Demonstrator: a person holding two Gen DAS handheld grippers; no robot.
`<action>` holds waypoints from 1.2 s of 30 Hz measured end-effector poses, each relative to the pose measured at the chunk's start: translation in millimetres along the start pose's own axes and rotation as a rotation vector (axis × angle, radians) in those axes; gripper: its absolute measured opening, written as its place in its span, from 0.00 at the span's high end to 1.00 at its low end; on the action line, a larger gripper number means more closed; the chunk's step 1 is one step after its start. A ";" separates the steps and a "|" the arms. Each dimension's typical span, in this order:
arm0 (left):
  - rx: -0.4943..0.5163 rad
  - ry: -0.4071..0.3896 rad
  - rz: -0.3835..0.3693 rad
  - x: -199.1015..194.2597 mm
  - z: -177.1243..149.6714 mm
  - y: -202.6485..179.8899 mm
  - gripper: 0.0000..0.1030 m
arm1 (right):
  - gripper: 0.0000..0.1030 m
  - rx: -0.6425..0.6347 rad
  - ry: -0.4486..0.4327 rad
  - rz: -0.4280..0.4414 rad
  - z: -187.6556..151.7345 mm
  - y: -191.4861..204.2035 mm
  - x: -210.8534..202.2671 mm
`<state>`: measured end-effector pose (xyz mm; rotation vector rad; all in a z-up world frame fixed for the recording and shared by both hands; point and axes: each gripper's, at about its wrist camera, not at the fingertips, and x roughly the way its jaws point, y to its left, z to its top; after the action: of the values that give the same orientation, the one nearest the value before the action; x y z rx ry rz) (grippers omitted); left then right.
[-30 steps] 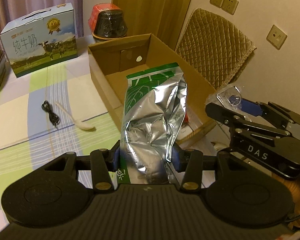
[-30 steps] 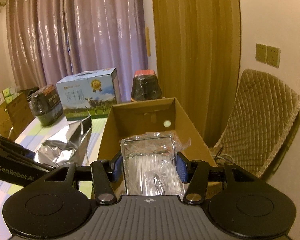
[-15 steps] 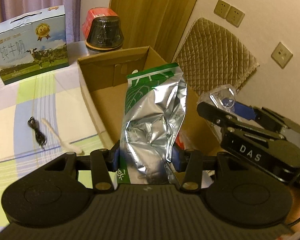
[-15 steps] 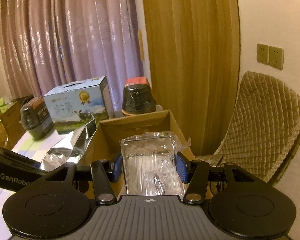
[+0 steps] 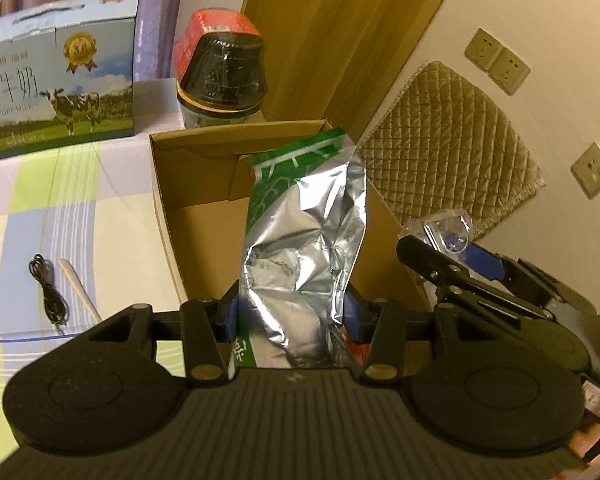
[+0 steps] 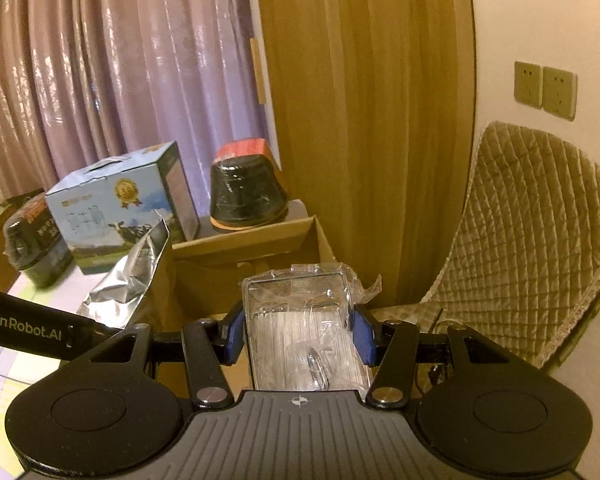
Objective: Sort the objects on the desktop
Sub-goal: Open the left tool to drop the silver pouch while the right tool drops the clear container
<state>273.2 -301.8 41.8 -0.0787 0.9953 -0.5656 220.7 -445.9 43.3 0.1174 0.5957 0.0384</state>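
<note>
- Left gripper [image 5: 292, 312] clamped on a silver and green foil bag [image 5: 300, 240], held upright over the open cardboard box [image 5: 196, 200].
- Right gripper [image 6: 300, 334] clamped on a clear plastic packet [image 6: 304, 320], above the box's right side.
- Box at the table's [image 5: 112, 240] right edge.
- Black cable [image 5: 46, 288] and pale stick [image 5: 78, 288] flat on the tablecloth, left of the box.
- Milk carton [image 5: 60, 92] and dark jar [image 5: 222, 76] along the far edge.

Both grippers are black plastic: the left gripper [image 5: 291, 314] and right gripper [image 6: 300, 330] share ribbed bodies, round side discs, brass-coloured pivot screws and blue pads [image 6: 363, 334]. White "GenRobot.AI" lettering marks one side.
</note>
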 end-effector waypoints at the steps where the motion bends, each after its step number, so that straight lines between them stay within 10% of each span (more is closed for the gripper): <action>1: -0.006 0.003 -0.001 3.7 1.7 0.8 0.58 | 0.51 0.002 0.004 -0.001 -0.2 -1.7 2.8; 25: -0.031 -0.040 0.043 3.8 4.4 19.1 0.53 | 0.51 0.015 0.054 0.032 -0.3 6.9 48.1; 29: -0.026 -0.053 0.052 -5.0 -1.6 23.1 0.51 | 0.26 0.004 0.031 0.052 3.4 13.4 45.2; 36: -0.033 -0.087 0.077 -25.0 -14.9 36.1 0.42 | 0.23 0.012 0.011 0.050 7.2 16.3 26.9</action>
<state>265.8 -256.0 41.5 -0.0927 0.9194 -0.4717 246.9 -428.6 36.2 0.1434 0.6043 0.0839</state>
